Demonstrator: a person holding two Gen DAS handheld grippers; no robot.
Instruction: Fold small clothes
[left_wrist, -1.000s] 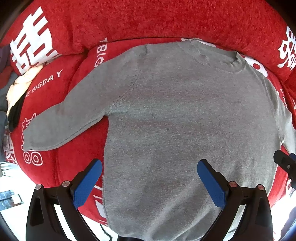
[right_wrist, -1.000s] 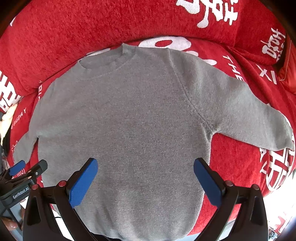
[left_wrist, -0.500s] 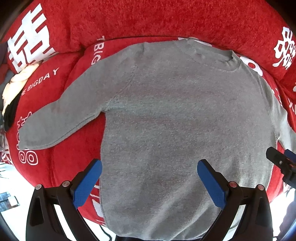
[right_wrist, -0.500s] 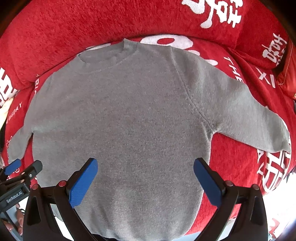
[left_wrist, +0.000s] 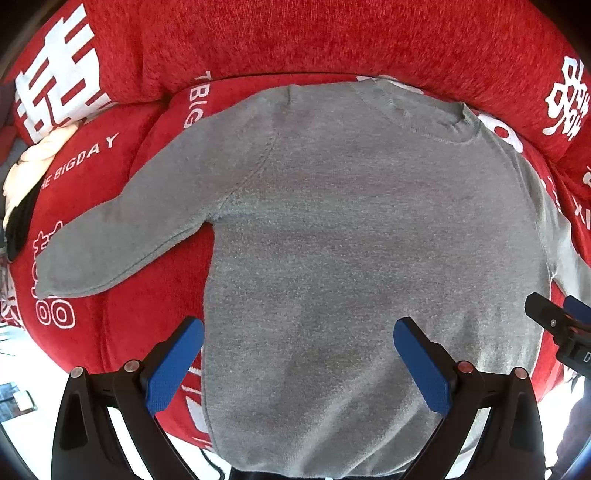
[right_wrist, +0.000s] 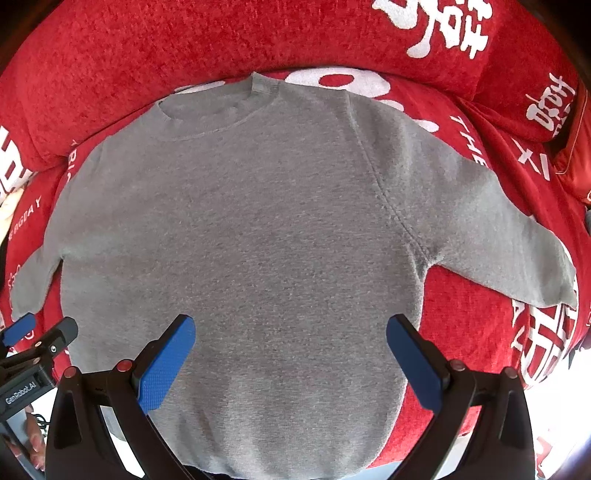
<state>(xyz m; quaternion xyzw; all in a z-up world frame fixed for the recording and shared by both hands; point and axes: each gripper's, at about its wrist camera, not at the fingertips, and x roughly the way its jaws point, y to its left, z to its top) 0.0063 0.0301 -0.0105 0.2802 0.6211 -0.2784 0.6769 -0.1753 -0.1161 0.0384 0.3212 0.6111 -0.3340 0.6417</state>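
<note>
My left gripper (left_wrist: 295, 363) hangs open over the grey sweater (left_wrist: 351, 240), which lies flat on the red sofa (left_wrist: 332, 37), sleeves spread. My right gripper (right_wrist: 290, 360) is open too. If I pinch too deep, I'd likely snag the sofa cover.

both views look forward and down from above their own hand-held gripper, near the hem of the grey sweater (left_wrist: 354, 258) spread on a red cushion (right_wrist: 184, 48). the left view sits leftward, the right rightward; they share the sweater's body and collar.
</note>
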